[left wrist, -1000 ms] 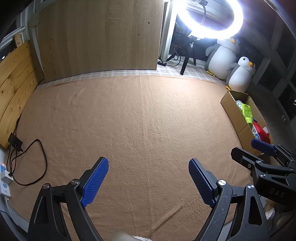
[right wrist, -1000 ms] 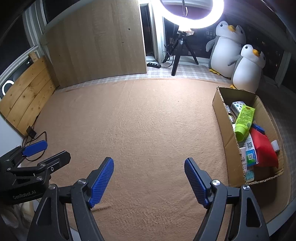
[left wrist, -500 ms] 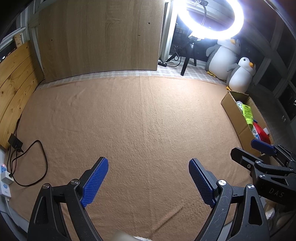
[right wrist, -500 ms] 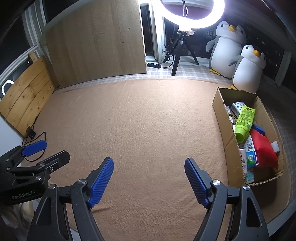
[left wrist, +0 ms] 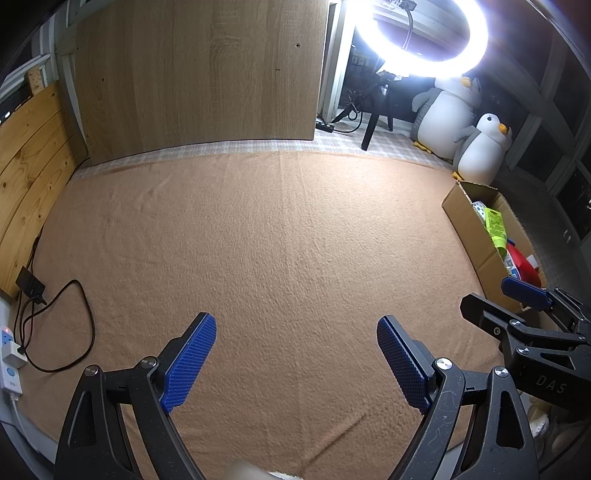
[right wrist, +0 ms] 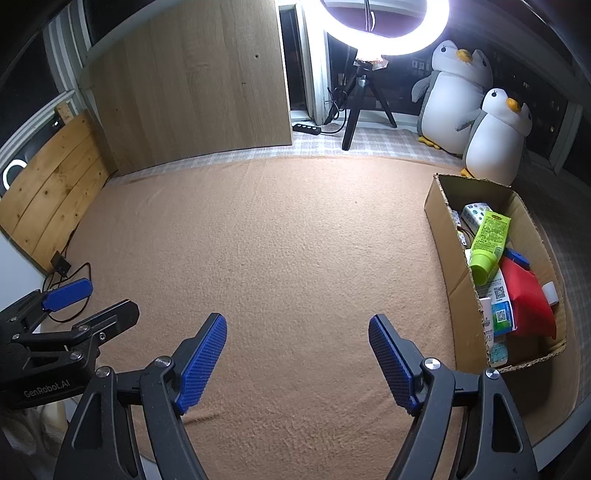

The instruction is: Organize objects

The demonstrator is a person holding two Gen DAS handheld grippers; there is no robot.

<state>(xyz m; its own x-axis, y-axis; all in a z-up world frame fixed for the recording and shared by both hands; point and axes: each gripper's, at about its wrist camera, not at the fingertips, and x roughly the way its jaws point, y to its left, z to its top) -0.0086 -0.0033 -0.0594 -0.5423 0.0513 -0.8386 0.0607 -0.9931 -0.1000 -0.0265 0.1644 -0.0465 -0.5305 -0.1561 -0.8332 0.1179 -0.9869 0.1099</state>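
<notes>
Tan blanket (left wrist: 280,240) bare, left gripper (left wrist: 295,354) and right gripper (right wrist: 297,356) fingers spread wide, holding nothing, cardboard box (right wrist: 454,273) filled

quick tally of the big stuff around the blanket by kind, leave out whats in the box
Plush penguins: 2, one large, one small
Cardboard box: 1
Ring light: 1
Wooden boards: 2, tall, low
Total: 6
</notes>
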